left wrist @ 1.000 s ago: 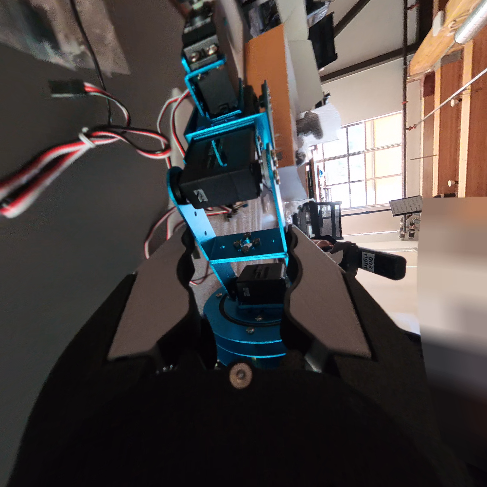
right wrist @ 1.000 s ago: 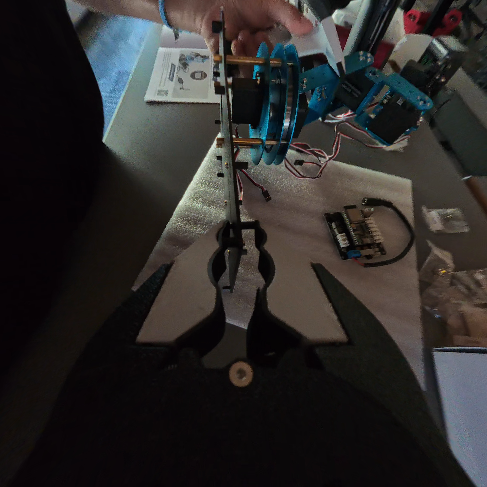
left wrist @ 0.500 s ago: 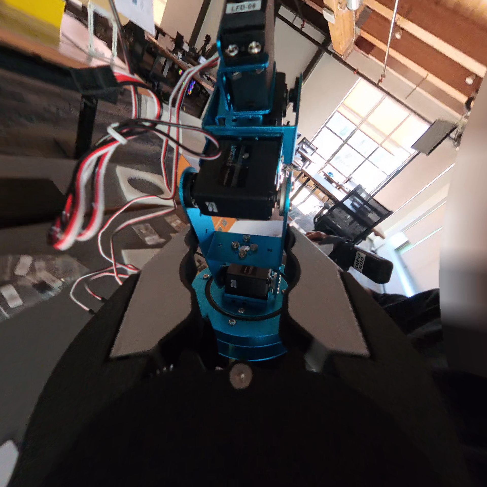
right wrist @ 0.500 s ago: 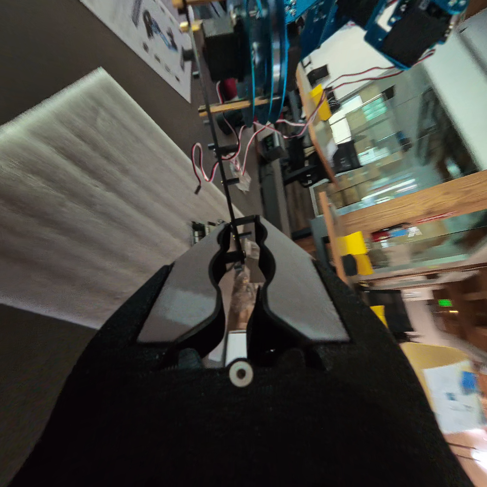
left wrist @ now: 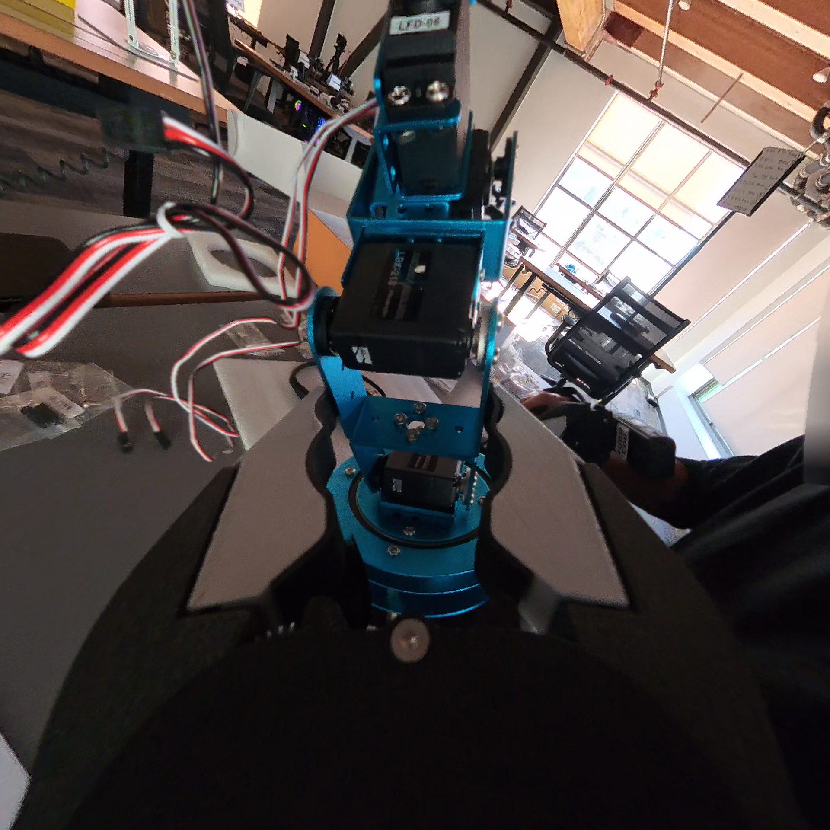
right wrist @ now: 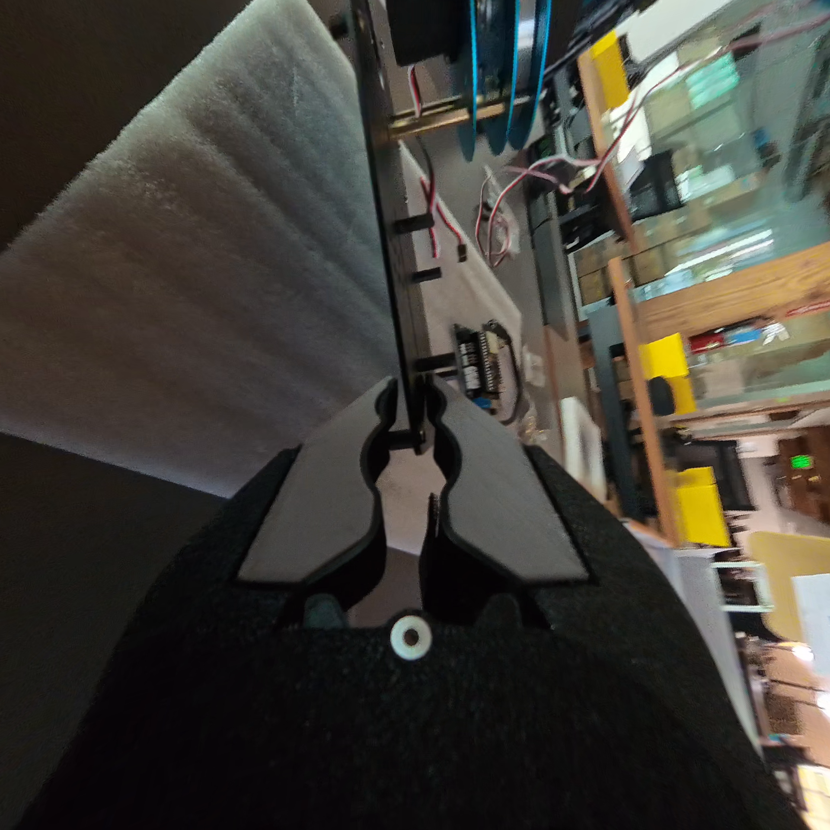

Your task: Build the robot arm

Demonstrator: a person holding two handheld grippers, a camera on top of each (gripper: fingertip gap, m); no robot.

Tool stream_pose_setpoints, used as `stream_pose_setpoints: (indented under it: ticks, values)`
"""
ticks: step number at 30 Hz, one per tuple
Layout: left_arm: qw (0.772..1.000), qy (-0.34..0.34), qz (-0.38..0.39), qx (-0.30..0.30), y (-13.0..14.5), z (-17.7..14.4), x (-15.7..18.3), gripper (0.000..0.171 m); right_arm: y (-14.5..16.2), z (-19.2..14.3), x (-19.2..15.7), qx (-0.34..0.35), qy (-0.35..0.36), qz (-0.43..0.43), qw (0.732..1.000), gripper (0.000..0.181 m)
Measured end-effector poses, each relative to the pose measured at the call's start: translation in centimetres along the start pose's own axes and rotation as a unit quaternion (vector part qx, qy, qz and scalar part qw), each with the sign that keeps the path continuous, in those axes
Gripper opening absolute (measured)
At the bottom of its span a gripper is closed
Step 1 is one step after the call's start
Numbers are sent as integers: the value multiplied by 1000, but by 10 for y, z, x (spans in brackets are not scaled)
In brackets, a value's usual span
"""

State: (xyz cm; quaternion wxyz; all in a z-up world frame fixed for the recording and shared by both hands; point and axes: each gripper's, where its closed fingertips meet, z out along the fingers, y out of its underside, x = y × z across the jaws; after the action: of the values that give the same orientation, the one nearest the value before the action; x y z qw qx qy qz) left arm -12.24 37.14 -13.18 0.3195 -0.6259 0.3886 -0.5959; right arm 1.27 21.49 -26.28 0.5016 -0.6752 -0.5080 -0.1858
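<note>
A small blue metal robot arm [left wrist: 417, 422] with black servos [left wrist: 399, 323] stands up between the fingers [left wrist: 269, 516] of my left gripper [left wrist: 406, 417]. The gripper is shut on the arm's lower bracket, just above its round blue turntable [left wrist: 422, 566]. My right gripper [right wrist: 411, 395] is shut on the edge of the arm's thin black base plate [right wrist: 381, 188]. The plate runs up and away, with blue discs [right wrist: 507, 76] fixed to it on brass standoffs [right wrist: 431, 121]. The right gripper also shows far off in the left wrist view [left wrist: 620, 440]. Red, white and black servo wires [left wrist: 90, 278] hang loose at the left.
A white foam sheet [right wrist: 202, 269] lies on the dark table [right wrist: 67, 516], with a black circuit board and its cable [right wrist: 476, 364] on it. Clear bags of small parts [left wrist: 54, 399] lie at the left. Wooden shelves with yellow bins [right wrist: 664, 359] stand behind. One gripper's finger ends stand about 25 cm off the other's.
Both grippers have swung round with the arm assembly in them, tipping it from lying sideways towards upright. The hand that held the plate a second ago is out of view.
</note>
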Motion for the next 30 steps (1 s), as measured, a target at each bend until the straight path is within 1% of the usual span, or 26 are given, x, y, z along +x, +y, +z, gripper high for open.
stream_pose_setpoints:
  ticks: [3,5,6,7,8,9,10,11,12,14,15,17,19,20,22,23,24,26,30]
  values:
    - [1000,-2,15,6,6,-5,9,64,3,-4,-9,-12,-40,65,997,21]
    - [1000,-1,27,5,10,-8,15,65,5,-14,-18,-15,-88,127,988,46]
    - [999,1,37,3,12,-9,18,65,4,-22,-24,-7,-125,165,978,57]
    - [999,3,46,1,15,-11,21,65,3,-33,-32,1,-170,204,964,57]
    - [998,7,57,0,18,-13,24,65,3,-43,-35,9,-203,246,948,63]
    - [998,11,68,0,21,-15,28,65,3,-49,-30,22,-217,290,932,66]
    - [997,15,78,-1,24,-17,31,65,1,-54,-25,40,-235,335,912,64]
    - [996,18,88,-2,27,-18,35,65,0,-56,-18,55,-255,381,887,65]
    - [995,21,97,-2,30,-20,38,65,3,-51,-9,57,-258,424,866,72]
    - [993,26,112,-5,37,-24,44,66,5,-38,4,61,-271,473,836,78]
    - [992,30,119,-9,40,-25,47,66,7,-28,11,64,-273,472,836,76]
    - [990,36,137,-19,47,-29,52,66,21,1,35,51,-228,454,860,69]
    - [986,40,159,-27,54,-31,57,67,27,29,52,21,-229,435,871,69]
    - [986,37,162,-27,56,-33,58,67,27,43,55,0,-243,408,880,68]
    - [987,35,156,-21,56,-34,57,67,36,74,63,-47,-237,335,911,65]
    - [987,38,153,-17,56,-34,57,68,39,87,63,-60,-249,314,914,63]
    - [988,41,151,-15,56,-34,57,68,40,98,63,-67,-264,314,910,68]
    - [987,38,153,-13,56,-34,57,68,44,116,66,-73,-285,326,898,67]
    - [990,37,136,8,57,-37,58,70,58,131,58,-113,-313,299,894,74]
